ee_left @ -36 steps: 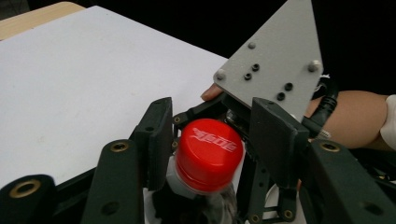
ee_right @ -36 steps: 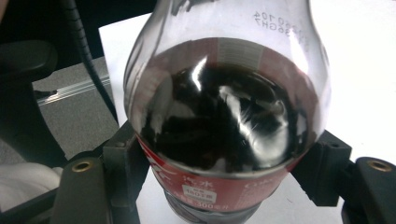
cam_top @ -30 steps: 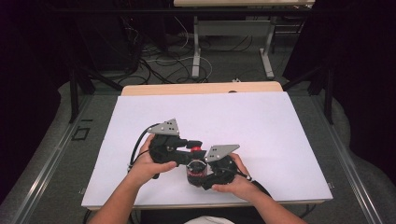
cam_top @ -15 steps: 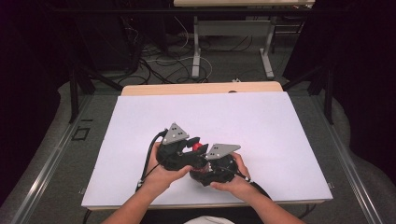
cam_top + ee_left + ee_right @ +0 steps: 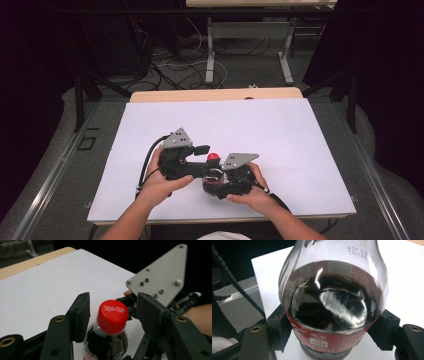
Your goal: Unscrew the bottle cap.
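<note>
Left gripper view: red cap between parted jaws.

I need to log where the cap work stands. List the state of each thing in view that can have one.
Bottle: upright on the table, dark drink inside, gripped at its label.
Red cap: still on the bottle neck, between the left jaws, untouched by them.
Left gripper: open, jaws just opened off the cap.
Right gripper: shut on the bottle.
</note>
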### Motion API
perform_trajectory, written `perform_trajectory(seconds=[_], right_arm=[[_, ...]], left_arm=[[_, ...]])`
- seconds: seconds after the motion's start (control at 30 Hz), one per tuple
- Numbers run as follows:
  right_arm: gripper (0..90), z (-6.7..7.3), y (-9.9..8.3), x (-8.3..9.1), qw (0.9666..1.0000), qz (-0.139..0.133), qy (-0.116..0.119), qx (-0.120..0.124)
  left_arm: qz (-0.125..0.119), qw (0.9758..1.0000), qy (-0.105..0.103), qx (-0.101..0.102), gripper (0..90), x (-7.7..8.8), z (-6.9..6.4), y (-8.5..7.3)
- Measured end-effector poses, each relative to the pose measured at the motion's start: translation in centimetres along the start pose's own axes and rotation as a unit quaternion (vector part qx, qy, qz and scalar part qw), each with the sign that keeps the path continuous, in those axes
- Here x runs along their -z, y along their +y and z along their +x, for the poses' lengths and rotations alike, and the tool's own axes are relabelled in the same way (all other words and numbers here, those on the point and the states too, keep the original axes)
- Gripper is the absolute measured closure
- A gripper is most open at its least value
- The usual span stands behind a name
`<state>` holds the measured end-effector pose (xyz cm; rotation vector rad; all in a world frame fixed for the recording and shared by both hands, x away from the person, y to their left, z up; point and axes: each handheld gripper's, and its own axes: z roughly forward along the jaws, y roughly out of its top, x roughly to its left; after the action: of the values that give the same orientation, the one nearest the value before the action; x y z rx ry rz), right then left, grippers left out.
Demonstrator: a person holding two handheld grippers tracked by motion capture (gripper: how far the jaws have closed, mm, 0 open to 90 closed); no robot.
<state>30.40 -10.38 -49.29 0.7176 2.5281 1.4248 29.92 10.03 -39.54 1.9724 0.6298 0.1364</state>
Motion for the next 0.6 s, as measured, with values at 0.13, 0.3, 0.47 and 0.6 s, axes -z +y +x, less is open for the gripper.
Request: perform_trajectory(seconds=[0.13,0.3,0.47,0.6], right_arm=[[29.0,0.3,0.0,-0.1,1.0000,-0.002,0.002,-0.002],[29.0,0.3,0.1,-0.1,0.9998,0.001,0.014,0.012],[29.0,0.5,0.0,-0.2,0.9998,-0.003,0.014,0.013],[29.1,0.6,0.0,-0.3,0.9998,-0.001,0.015,0.016]], left_arm=[[-0.003,0.9999,-0.012,-0.007,48.3,0.1,0.4,-0.3],[-0.006,0.9998,-0.015,-0.011,51.2,-0.4,0.7,-0.4],[-0.009,0.9997,-0.022,-0.009,51.5,-1.0,0.9,-0.5],[-0.007,0.9997,-0.022,-0.011,53.3,-1.4,0.9,-0.6]])
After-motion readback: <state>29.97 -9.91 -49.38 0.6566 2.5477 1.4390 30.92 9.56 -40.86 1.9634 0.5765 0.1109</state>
